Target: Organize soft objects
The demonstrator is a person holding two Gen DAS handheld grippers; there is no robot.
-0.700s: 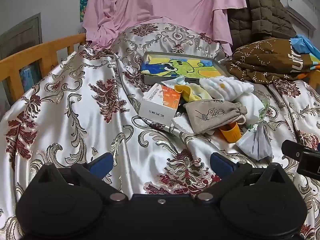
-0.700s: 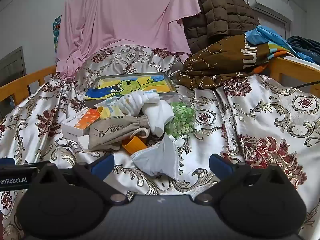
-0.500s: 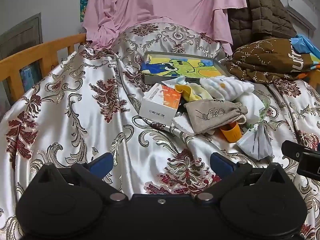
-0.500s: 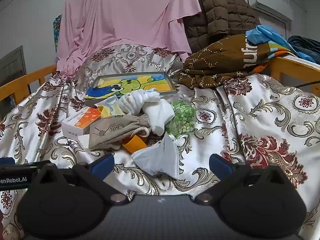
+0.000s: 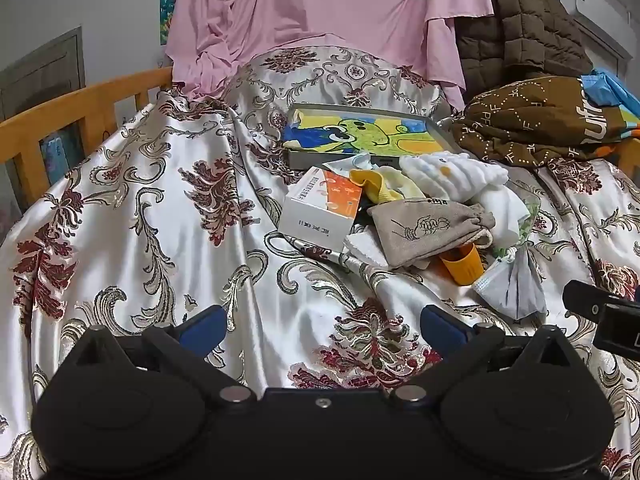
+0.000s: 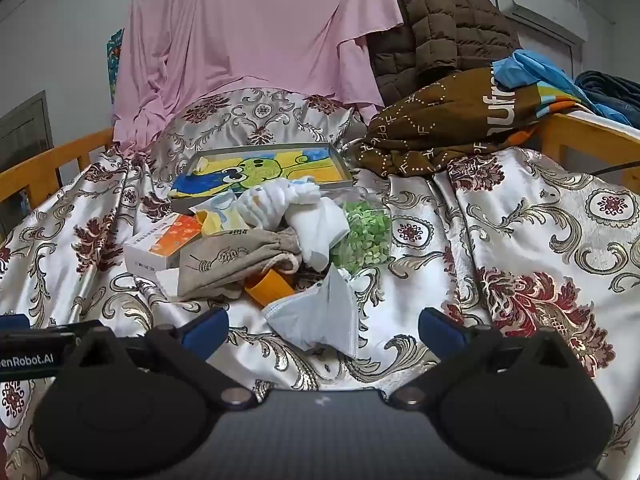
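Observation:
A pile of small things lies on the patterned satin bedcover (image 5: 160, 208): a beige drawstring pouch (image 5: 424, 228) (image 6: 232, 260), a white ribbed cloth (image 5: 448, 176) (image 6: 276, 200), a yellow cloth (image 5: 380, 188), a white sock (image 6: 320, 228), a face mask (image 5: 516, 284) (image 6: 320, 316), an orange cup (image 5: 464, 264) (image 6: 272, 286), a white and orange box (image 5: 320, 208) (image 6: 164, 246) and a bag of green bits (image 6: 368, 236). My left gripper (image 5: 320, 324) is open and empty, short of the pile. My right gripper (image 6: 322, 326) is open and empty, just before the mask.
A flat tin with a cartoon lid (image 5: 360, 136) (image 6: 260, 168) lies behind the pile. A pink garment (image 5: 320, 12), a brown quilted jacket (image 6: 436, 24) and a brown printed cloth (image 6: 460, 120) hang or lie at the back. Wooden bed rails (image 5: 60, 120) (image 6: 580, 136) stand at both sides.
Both grippers have crept slightly forward toward the pile. Nothing was taken hold of or let go.

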